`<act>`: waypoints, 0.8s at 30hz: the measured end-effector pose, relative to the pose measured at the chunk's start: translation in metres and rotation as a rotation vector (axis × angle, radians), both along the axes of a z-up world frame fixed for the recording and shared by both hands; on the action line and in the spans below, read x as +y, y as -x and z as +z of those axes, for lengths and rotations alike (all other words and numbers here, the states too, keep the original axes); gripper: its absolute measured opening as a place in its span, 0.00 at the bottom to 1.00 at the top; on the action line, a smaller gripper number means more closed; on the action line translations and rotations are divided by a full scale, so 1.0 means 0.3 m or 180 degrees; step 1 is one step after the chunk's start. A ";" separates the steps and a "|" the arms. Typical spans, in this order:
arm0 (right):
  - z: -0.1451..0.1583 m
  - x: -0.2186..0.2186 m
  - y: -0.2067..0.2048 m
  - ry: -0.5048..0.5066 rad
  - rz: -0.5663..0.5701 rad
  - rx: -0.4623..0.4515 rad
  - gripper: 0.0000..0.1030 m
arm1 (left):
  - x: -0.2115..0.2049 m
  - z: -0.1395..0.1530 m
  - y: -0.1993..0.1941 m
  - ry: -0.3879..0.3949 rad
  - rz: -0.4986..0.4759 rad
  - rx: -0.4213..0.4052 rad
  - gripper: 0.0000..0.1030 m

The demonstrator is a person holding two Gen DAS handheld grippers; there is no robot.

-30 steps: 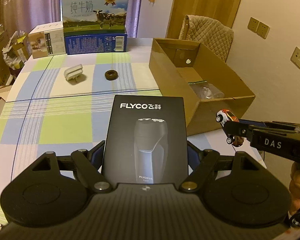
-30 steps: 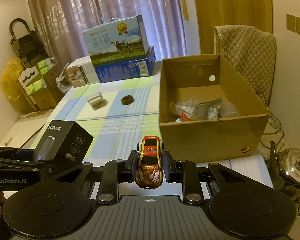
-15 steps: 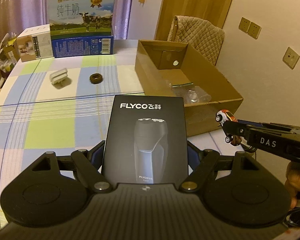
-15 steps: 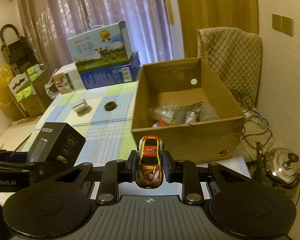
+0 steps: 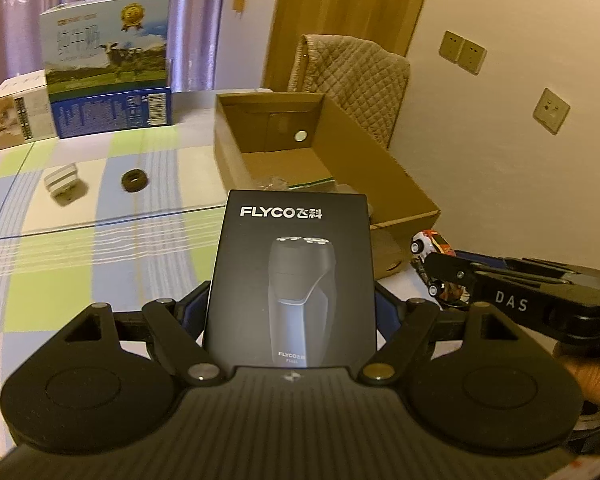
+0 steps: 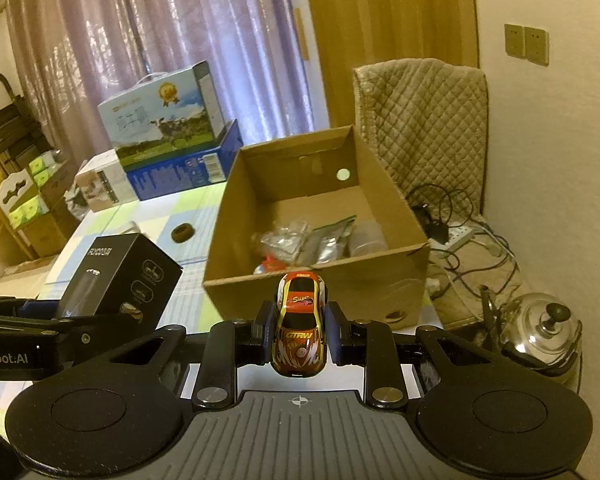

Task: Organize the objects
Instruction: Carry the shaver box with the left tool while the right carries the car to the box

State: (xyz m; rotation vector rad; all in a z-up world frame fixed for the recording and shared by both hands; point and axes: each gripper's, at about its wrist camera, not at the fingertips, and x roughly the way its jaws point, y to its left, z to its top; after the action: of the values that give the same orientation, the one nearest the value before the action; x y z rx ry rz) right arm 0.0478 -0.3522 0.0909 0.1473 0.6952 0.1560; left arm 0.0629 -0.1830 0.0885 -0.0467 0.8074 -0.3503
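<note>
Left gripper (image 5: 292, 312) clamps my black FLYCO shaver box (image 5: 292, 280); right gripper (image 6: 299, 334) pinches the small orange-red toy car (image 6: 300, 330), both just short of the open brown cardboard box (image 6: 320, 276).

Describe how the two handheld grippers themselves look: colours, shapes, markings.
Both are matte black. The left gripper and right gripper share a ribbed grey body, two round discs, jointed linkage bars with metal pivots and blue finger pads. White lettering reads "DAS" and "Robot:AI" on their sides.

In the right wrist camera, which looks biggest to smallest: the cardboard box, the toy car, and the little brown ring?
1. cardboard box
2. toy car, though it's nearest the camera, which makes it look bigger
3. brown ring
</note>
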 end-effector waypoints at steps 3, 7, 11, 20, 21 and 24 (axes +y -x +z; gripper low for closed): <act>0.003 -0.019 -0.005 -0.0012 -0.0031 -0.0008 0.23 | -0.023 -0.003 -0.006 0.0007 -0.0042 -0.0003 0.74; 0.006 -0.036 -0.010 -0.0017 -0.0053 -0.0015 0.23 | -0.045 -0.004 -0.014 0.0003 -0.0076 0.0000 0.74; 0.007 -0.049 -0.015 -0.0016 -0.0062 -0.0018 0.23 | -0.062 -0.003 -0.023 -0.0005 -0.0098 0.0001 0.74; 0.022 -0.072 -0.049 0.0039 -0.0055 -0.0057 0.23 | -0.088 0.003 -0.062 0.0013 -0.0127 -0.0004 0.74; 0.026 -0.076 -0.055 0.0050 -0.0052 -0.0067 0.23 | -0.091 0.006 -0.070 0.0017 -0.0124 -0.0008 0.74; 0.041 -0.085 -0.082 0.0087 -0.0044 -0.0104 0.23 | -0.102 0.016 -0.098 0.0029 -0.0133 -0.0031 0.74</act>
State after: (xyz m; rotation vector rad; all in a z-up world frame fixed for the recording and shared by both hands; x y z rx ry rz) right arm 0.0724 -0.3777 0.1031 0.1232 0.6635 0.1355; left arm 0.0922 -0.2135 0.0933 -0.0367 0.7980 -0.3936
